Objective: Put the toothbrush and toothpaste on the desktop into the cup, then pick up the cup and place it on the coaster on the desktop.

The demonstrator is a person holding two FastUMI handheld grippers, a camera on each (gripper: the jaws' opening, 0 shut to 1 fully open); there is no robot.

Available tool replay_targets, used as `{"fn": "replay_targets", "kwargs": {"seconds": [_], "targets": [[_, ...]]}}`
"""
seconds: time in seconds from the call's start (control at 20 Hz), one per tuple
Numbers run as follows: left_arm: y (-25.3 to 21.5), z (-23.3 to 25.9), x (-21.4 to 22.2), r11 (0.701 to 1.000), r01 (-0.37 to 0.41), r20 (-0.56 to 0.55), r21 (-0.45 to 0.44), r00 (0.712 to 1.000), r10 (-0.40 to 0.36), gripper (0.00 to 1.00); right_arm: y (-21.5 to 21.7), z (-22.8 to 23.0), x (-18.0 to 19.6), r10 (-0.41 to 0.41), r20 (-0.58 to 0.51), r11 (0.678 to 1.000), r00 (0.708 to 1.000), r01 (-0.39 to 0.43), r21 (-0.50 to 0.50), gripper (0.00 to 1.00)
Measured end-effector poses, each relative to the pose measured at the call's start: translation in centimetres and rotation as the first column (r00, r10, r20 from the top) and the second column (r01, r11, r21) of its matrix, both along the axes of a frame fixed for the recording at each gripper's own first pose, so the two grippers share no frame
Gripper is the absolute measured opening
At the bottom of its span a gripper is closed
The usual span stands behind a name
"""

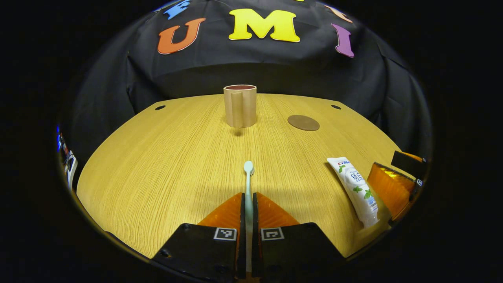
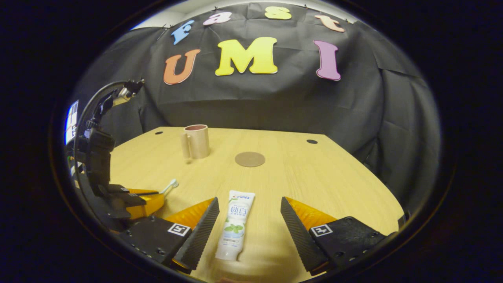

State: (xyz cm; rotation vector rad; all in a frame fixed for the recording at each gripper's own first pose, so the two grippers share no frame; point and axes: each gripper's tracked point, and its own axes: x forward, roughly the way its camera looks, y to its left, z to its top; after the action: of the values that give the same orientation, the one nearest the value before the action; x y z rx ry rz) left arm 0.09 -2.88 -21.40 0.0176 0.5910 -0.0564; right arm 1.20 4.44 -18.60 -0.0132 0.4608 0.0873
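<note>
My left gripper (image 1: 248,201) is shut on the pale green toothbrush (image 1: 248,177), whose head points toward the tan cup (image 1: 240,106) far ahead on the wooden desktop (image 1: 165,157). The brown round coaster (image 1: 303,122) lies to the right of the cup. The white toothpaste tube (image 2: 237,224) lies flat on the desktop between the wide-spread fingers of my open right gripper (image 2: 250,214), untouched by either. In the right gripper view the cup (image 2: 195,141) and coaster (image 2: 250,159) sit farther back, and the left gripper (image 2: 135,198) holds the toothbrush (image 2: 169,186) at the left.
Two small dark holes (image 1: 160,107) mark the desktop's far corners. Black cloth walls the booth behind and to the right. The right gripper's orange finger (image 1: 389,188) appears beside the toothpaste (image 1: 357,190) in the left gripper view.
</note>
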Motion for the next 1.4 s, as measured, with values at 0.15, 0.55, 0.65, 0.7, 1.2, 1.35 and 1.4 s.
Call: {"fn": "replay_targets", "kwargs": {"seconds": [0.15, 0.55, 0.65, 0.7, 1.2, 1.35, 1.4], "targets": [[0.2, 0.6, 0.0, 1.0, -0.005, 0.037, -0.025, 0.999, 0.006, 0.07, 0.4, -1.3, 0.2, 0.007, -0.045, 1.0, 0.999, -0.006, 0.008, 0.98], [1.5, 6.1, 0.1, 0.999, -0.014, 0.192, -0.043, 0.981, 0.022, 0.07, 1.7, -4.7, 0.8, 0.005, -0.154, 1.0, 0.988, -0.005, 0.005, 0.83], [1.6, 7.1, 0.2, 0.999, -0.01, 0.221, -0.043, 0.975, 0.02, 0.07, 1.8, -5.2, 0.7, 0.008, -0.172, 1.0, 0.985, -0.007, 0.004, 0.75], [1.7, 7.8, 0.4, 0.999, -0.012, 0.24, -0.042, 0.971, 0.022, 0.07, 1.9, -5.4, 0.6, 0.009, -0.182, 1.0, 0.983, -0.006, 0.016, 0.72], [2.1, 13.9, 3.7, 1.0, -0.01, 0.354, -0.03, 0.935, 0.02, 0.07, 2.1, -5.6, 1.0, 0.069, -0.207, 0.996, 0.976, -0.057, 0.064, 0.4], [2.0, 15.1, 5.2, 0.999, 0.002, 0.378, -0.04, 0.926, 0.013, 0.07, 1.8, -5.6, 1.3, 0.068, -0.194, 0.997, 0.979, -0.062, 0.039, 0.29], [2.1, 15.5, 5.7, 0.999, 0.007, 0.385, -0.043, 0.923, 0.011, 0.07, 1.8, -5.5, 1.5, 0.075, -0.19, 0.997, 0.979, -0.07, 0.032, 0.27]]}}
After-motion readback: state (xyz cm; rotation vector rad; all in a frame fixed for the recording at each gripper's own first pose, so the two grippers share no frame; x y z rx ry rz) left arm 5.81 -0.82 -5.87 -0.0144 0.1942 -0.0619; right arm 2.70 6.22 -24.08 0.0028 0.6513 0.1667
